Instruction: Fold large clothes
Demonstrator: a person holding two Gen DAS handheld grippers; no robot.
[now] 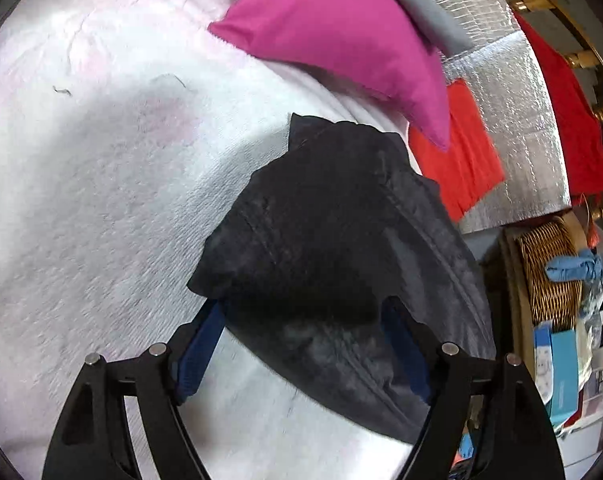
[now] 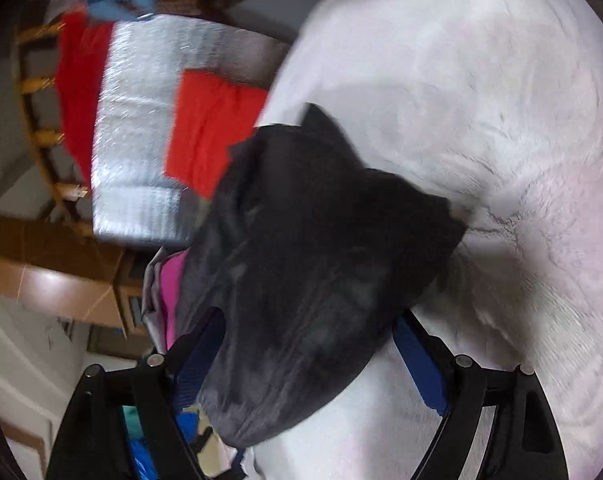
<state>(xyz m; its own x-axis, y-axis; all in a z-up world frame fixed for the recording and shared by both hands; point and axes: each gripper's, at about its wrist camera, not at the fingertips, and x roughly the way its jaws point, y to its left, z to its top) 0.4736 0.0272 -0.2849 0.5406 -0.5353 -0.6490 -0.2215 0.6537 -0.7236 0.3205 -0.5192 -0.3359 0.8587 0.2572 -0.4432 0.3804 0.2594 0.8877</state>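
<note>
A black garment (image 1: 333, 240), folded into a compact bundle, lies on the white fleecy bed cover (image 1: 101, 200). My left gripper (image 1: 303, 312) stands open, its blue pads (image 1: 199, 352) wide apart on either side of the bundle's near end and not pressing on it. In the right wrist view the same black garment (image 2: 321, 260) rests on the white cover (image 2: 481, 120) near its edge. My right gripper (image 2: 309, 320) is open too, and the cloth lies loose between its blue pads (image 2: 419, 368). The garment hides both pairs of fingertips.
A pink pillow (image 1: 341, 32) lies beyond the garment. An orange-red cloth (image 1: 457, 160) and a red cloth (image 1: 565, 120) hang by a silver foil panel (image 1: 513, 112) past the bed's edge. A wicker basket (image 1: 549, 272) and boxes (image 1: 561, 368) stand beside the bed. Pink fabric (image 2: 169, 280) hangs at the edge.
</note>
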